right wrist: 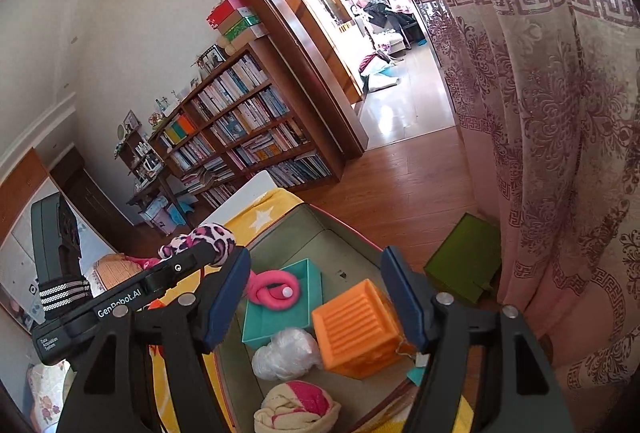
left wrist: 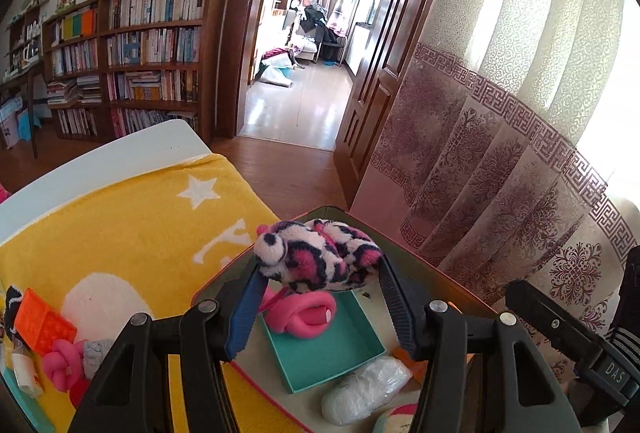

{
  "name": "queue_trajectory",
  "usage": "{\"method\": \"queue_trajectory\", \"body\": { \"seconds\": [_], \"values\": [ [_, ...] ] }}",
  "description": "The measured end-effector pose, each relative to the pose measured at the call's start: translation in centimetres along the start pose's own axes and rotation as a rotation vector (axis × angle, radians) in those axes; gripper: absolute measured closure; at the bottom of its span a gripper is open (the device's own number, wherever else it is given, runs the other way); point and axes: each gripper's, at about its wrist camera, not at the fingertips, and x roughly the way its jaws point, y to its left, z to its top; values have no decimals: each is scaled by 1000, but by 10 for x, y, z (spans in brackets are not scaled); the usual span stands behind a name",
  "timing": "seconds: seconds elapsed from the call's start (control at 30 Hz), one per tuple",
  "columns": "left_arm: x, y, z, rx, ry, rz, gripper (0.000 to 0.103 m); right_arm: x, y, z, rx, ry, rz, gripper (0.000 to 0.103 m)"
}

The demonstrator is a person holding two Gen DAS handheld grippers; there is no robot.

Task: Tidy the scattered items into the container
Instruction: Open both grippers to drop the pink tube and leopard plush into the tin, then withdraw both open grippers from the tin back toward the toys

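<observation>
- Left gripper (left wrist: 320, 269) pinches our fuzzy pink, white and navy leopard-print plush (left wrist: 320, 257), hanging above the shallow grey container (right wrist: 280, 233).
- We should lower it over the open teal cardboard box (left wrist: 340, 349), beside the pink foam ring (left wrist: 304, 317), then release.
- Right gripper (right wrist: 316, 297) hovers spread and empty over the orange ribbed plastic cube (right wrist: 356, 325); keep it clear.

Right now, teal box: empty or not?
Not empty. The teal box holds a knotted pink rope toy, seen in both wrist views.
</observation>
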Motion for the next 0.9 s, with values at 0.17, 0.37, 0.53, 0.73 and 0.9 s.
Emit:
{"method": "queue_trajectory", "body": {
  "seconds": [0.17, 0.37, 0.53, 0.73, 0.9],
  "values": [
    [16, -15, 14, 22, 15, -49, 43, 1, -8, -1, 18, 9, -12, 31],
    [5, -3, 6, 4, -4, -16, 34, -1, -10, -1, 23, 8, -18, 31],
    [-10, 20, -7, -41, -4, 18, 34, 1, -1, -6, 14, 15, -4, 31],
    [-37, 48, -24, -94, -17, 51, 34, 1, 12, -11, 3, 21, 4, 31],
    [-60, 77, -40, -152, -25, 80, 34, -3, 30, -15, -19, 23, 17, 31]
  ]
}}
